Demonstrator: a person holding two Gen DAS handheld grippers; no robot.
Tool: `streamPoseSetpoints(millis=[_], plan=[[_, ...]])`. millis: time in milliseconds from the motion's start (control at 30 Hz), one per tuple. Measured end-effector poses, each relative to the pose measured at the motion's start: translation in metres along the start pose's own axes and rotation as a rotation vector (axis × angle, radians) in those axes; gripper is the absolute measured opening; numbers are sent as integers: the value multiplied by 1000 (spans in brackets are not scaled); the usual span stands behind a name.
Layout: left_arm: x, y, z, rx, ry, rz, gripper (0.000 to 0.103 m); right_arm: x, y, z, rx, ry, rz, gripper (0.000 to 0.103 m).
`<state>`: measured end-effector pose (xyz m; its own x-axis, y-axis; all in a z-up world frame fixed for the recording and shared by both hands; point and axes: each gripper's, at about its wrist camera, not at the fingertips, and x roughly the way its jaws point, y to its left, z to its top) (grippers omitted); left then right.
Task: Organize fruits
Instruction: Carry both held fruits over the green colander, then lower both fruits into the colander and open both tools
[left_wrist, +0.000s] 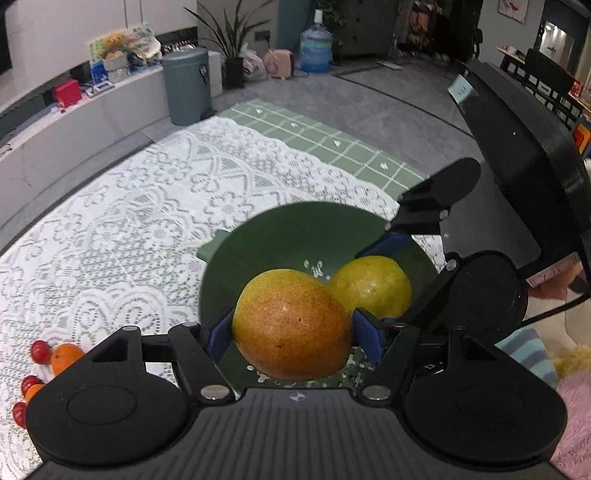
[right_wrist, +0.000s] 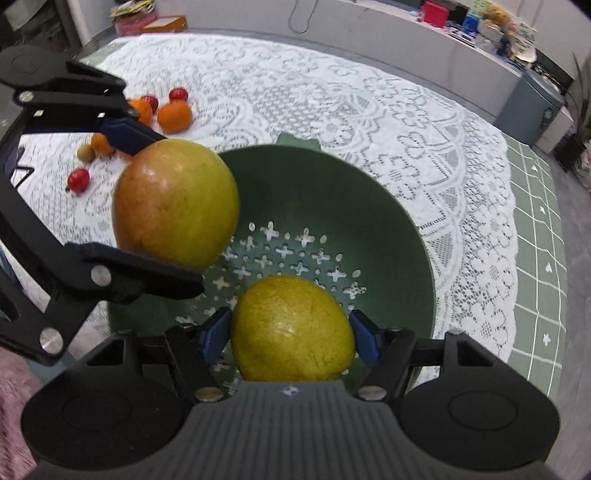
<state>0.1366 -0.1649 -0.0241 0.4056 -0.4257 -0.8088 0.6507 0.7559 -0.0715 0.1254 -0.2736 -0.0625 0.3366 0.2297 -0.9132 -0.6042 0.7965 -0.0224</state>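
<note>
My left gripper (left_wrist: 293, 334) is shut on an orange-red mango (left_wrist: 291, 325), pressed between its blue pads (left_wrist: 218, 338). The right gripper (right_wrist: 290, 334) is shut on a yellow-green mango (right_wrist: 291, 328). Both mangoes hang over a dark green colander (right_wrist: 406, 229) with cross-shaped holes, standing on the lace tablecloth. In the right wrist view the left gripper (right_wrist: 166, 206) comes in from the left with its mango (right_wrist: 175, 203) over the colander's left rim. In the left wrist view the right gripper (left_wrist: 373, 284) reaches in from the right with the yellow mango (left_wrist: 371, 286) behind the first one, over the colander (left_wrist: 295, 229).
Small oranges (right_wrist: 174, 116) and red fruits (right_wrist: 78, 180) lie loose on the white lace cloth (right_wrist: 332, 110) left of the colander. A green checked cloth (right_wrist: 535, 221) covers the table's far side. A grey bin (left_wrist: 186, 86) stands on the floor beyond. Pink fluffy fabric (left_wrist: 576, 413) lies at the near edge.
</note>
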Motion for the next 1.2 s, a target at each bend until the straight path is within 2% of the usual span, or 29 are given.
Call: streamPoseSetpoints(millis=[233, 467, 600, 933, 1200], plan=[[17, -5, 2, 55, 61, -5, 79, 14, 7, 1, -122, 40, 6, 66], [29, -3, 0, 66, 120, -13, 79, 28, 9, 2, -174, 75, 13, 66], [36, -1, -2, 63, 153, -1, 79, 36, 6, 3, -178, 88, -13, 66], [51, 6, 13, 31, 171, 31, 79, 42, -3, 14, -224, 88, -100, 66], [55, 6, 22, 49, 181, 60, 79, 46, -2, 17, -258, 104, -99, 67]])
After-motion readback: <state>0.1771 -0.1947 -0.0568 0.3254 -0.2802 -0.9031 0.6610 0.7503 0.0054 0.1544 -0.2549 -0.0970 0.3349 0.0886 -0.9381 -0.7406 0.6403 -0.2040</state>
